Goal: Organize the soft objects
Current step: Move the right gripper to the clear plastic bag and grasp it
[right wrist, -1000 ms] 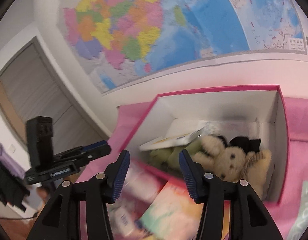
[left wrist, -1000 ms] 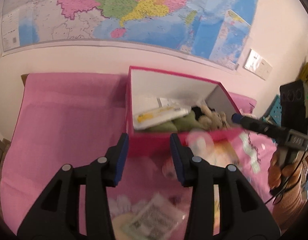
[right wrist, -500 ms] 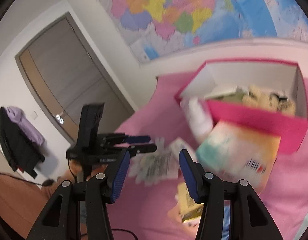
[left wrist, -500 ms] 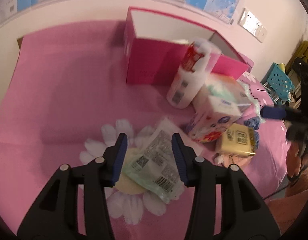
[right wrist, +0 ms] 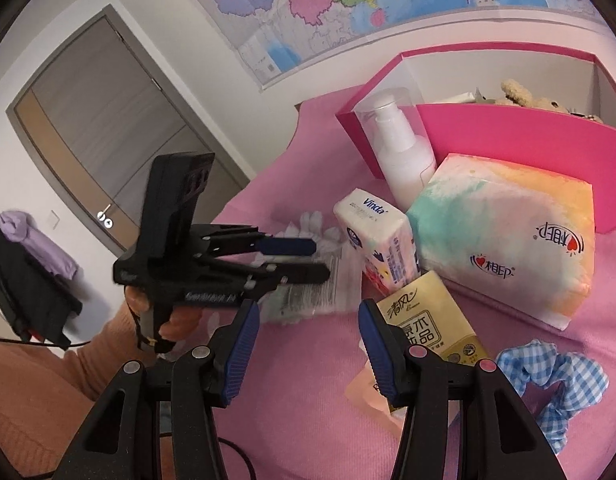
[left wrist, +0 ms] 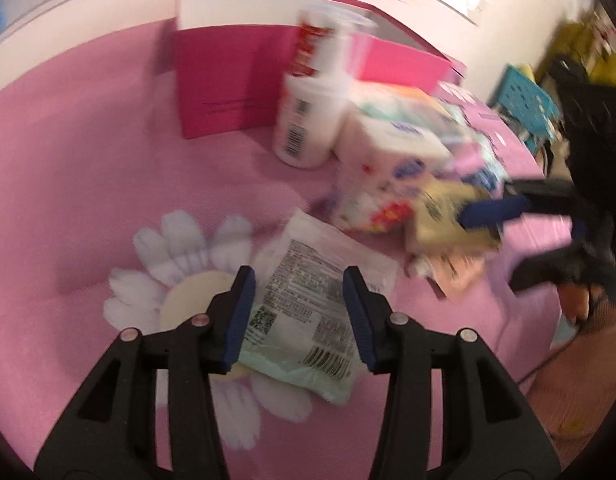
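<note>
Reaching down, the left tongs (left wrist: 296, 316) hang released over the flat wipes packet (left wrist: 308, 312) on the pink worktop (left wrist: 88, 160), near the box (left wrist: 228, 92). Right tongs (right wrist: 308, 344), also released, hover beside the yellow tissue pack (right wrist: 431, 320). Next, I think, each must close.

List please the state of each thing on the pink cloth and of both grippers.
Pink box: open, soft toy inside.
Pump bottle: upright, clear cap on.
Pastel tissue pack: lying, sealed.
Vinda tissue pack: lying beside it.
Yellow tissue pack: lying flat.
Flat sachet: lying, not gripped.
Blue scrunchie: lying loose.
Left gripper: jaws open above the sachet.
Right gripper: jaws open, empty.
</note>
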`<state>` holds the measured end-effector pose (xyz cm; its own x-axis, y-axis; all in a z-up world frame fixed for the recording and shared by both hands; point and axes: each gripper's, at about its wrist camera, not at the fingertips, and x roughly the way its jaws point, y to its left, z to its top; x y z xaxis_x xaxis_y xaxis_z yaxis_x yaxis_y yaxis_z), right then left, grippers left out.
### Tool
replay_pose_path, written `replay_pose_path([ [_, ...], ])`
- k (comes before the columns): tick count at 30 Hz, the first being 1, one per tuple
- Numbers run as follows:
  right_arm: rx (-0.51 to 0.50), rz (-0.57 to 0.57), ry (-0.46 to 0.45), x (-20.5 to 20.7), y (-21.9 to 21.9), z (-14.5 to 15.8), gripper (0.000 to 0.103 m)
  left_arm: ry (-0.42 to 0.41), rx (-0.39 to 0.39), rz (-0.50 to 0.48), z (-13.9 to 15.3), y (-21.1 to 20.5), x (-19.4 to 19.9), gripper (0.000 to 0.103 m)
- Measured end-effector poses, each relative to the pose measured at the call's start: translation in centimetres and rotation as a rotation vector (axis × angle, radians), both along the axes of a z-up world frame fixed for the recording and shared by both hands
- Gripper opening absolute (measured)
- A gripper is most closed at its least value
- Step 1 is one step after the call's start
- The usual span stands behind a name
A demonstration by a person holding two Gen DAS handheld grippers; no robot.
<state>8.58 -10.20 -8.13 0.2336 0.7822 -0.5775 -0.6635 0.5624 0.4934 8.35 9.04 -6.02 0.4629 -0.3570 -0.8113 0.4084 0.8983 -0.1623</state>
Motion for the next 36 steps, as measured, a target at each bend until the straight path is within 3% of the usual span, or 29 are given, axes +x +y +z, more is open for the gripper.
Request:
replay_pose_path([
  [5, -0.012, 0.015, -0.001, 0.1, 0.7, -0.1, 0.053, -0.035, 0.012, -0.051, 0.3, -0.7, -2.5, 0.047],
  [15, -0.074, 0.082, -0.002, -0.4, 3.2, -0.9, 0.053, -0.011, -0.046, 0.125, 0.1, 2.7, -5.3, 0.048],
  [22, -0.094, 0.085, -0.015, -0.4, 4.1, -1.4, 0.053, 0.053, -0.123, 0.123, -1.2, 1.8, -6.4, 0.051],
  [26, -0.094, 0.084, -0.013, -0.7, 4.4, -1.5, 0.053, 0.088, -0.213, 0.097, -1.5, 0.9, -6.1, 0.054],
  [32, -0.085, 0.069, -0.005, -0.6, 4.2, -1.6, 0.053, 0.134, -0.325, 0.175, -1.9, 1.1, -4.5, 0.054],
  [34, -0.087, 0.065, -0.007, -0.6, 4.2, -1.5, 0.053, 0.150, -0.351, 0.205, -2.1, 1.4, -4.3, 0.048],
  [36, -0.087, 0.061, -0.008, -0.6, 4.1, -1.3, 0.053, 0.149, -0.323, 0.240, -2.3, 1.4, -4.1, 0.030],
])
